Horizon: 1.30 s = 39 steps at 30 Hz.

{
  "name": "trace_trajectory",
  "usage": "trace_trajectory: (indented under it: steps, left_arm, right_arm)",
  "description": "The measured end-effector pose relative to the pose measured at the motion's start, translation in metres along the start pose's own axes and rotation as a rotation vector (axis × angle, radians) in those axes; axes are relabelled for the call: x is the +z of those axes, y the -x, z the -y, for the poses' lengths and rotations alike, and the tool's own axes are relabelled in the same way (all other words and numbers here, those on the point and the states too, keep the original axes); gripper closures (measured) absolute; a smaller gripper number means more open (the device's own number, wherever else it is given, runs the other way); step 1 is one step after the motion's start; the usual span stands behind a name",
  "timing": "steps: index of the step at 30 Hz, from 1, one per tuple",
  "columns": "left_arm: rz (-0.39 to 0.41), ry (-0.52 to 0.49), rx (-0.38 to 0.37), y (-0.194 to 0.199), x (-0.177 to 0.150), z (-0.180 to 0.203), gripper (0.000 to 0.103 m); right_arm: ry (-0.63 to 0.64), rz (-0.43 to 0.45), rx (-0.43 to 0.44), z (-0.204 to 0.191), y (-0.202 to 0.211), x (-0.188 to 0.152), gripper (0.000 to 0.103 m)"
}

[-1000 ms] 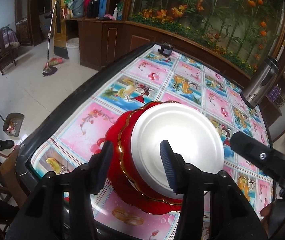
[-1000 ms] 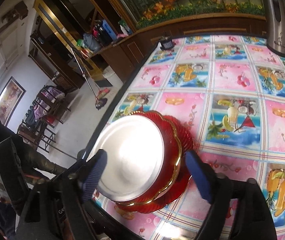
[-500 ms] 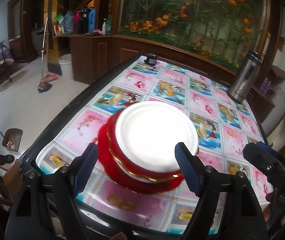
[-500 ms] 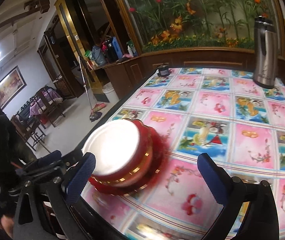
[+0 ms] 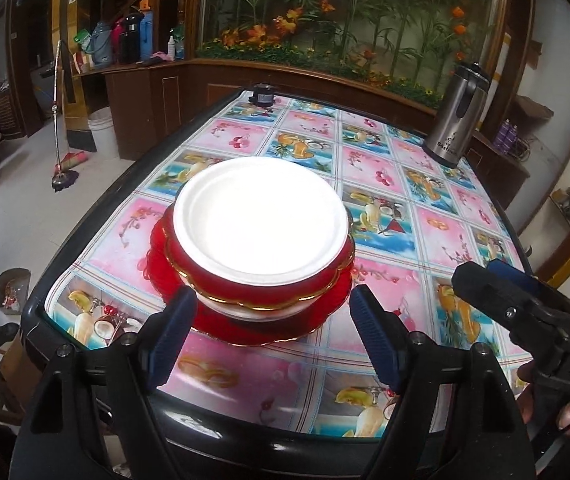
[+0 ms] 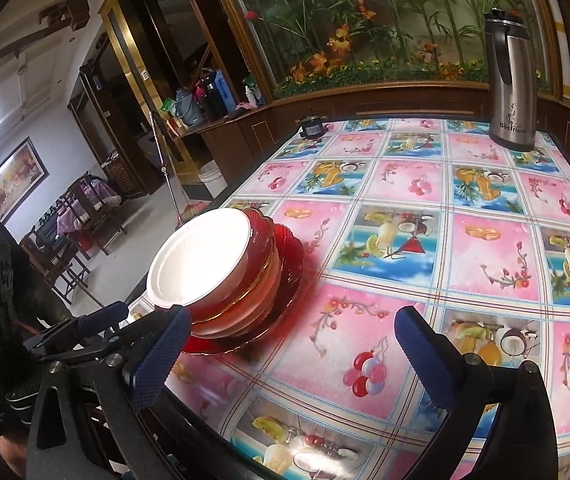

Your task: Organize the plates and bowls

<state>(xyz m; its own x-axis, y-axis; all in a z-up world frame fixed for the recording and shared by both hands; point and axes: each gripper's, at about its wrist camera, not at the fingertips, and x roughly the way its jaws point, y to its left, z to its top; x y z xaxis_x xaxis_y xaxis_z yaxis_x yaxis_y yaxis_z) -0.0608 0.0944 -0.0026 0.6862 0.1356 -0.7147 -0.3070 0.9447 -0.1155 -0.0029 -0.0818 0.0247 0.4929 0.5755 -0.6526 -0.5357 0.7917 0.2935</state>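
Note:
A white bowl (image 5: 259, 216) sits on top of a stack: a red gold-rimmed bowl (image 5: 269, 290) under it, and a red plate (image 5: 325, 312) at the bottom, near the table's front left corner. The stack also shows in the right wrist view, with the white bowl (image 6: 201, 258) and red plate (image 6: 289, 256). My left gripper (image 5: 273, 332) is open and empty, just in front of the stack. My right gripper (image 6: 289, 348) is open and empty, to the right of the stack; it also shows in the left wrist view (image 5: 501, 284).
The table (image 5: 397, 344) has a fruit-pattern cloth and a dark rim. A steel thermos (image 5: 455, 118) stands at the far right, and a small dark object (image 5: 261, 94) at the far edge. A mop (image 5: 61, 120) and a white bucket (image 5: 103, 130) stand on the floor to the left.
My left gripper has opened, let go of the white bowl and drawn back from the stack. My right gripper has also drawn back and to the right.

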Motion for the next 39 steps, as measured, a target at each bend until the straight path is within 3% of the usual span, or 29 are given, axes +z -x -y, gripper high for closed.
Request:
trace_trajectory:
  steps: [7,13,19,22,29,32,33,36,39]
  left_arm:
    - [0.025,0.025,0.055,0.003,-0.003,-0.011,0.024]
    - [0.003,0.037,0.055,-0.003,-0.003,-0.016,0.024]
    - [-0.002,0.047,0.016,-0.003,-0.003,-0.02,0.024]
    - [-0.018,0.073,-0.077,-0.006,-0.002,-0.024,0.024]
    - [-0.009,0.077,-0.102,-0.003,0.0,-0.024,0.022]
    - [-0.019,0.098,-0.195,-0.003,0.001,-0.028,0.022]
    - [-0.026,0.107,-0.194,-0.004,0.002,-0.028,0.022]
    - [-0.04,0.086,-0.1,-0.009,0.002,-0.023,0.022]
    - [-0.05,0.083,-0.045,-0.014,0.001,-0.023,0.012]
  right_arm:
    - [0.035,-0.002,0.011,-0.009,-0.004,0.003,0.0]
    - [0.073,-0.009,0.023,-0.02,-0.011,0.003,0.0]
    - [0.082,-0.022,0.024,-0.022,-0.016,0.001,0.0]
    - [0.084,-0.027,0.031,-0.024,-0.018,0.002,0.0]
    - [0.099,-0.027,0.037,-0.027,-0.02,0.002,0.0]
    - [0.084,-0.019,0.039,-0.026,-0.019,0.004,0.0]
    - [0.081,-0.011,0.044,-0.026,-0.017,0.004,0.0]
    - [0.086,-0.01,0.049,-0.026,-0.018,0.004,0.001]
    - [0.087,-0.014,0.054,-0.023,-0.019,0.004,0.001]
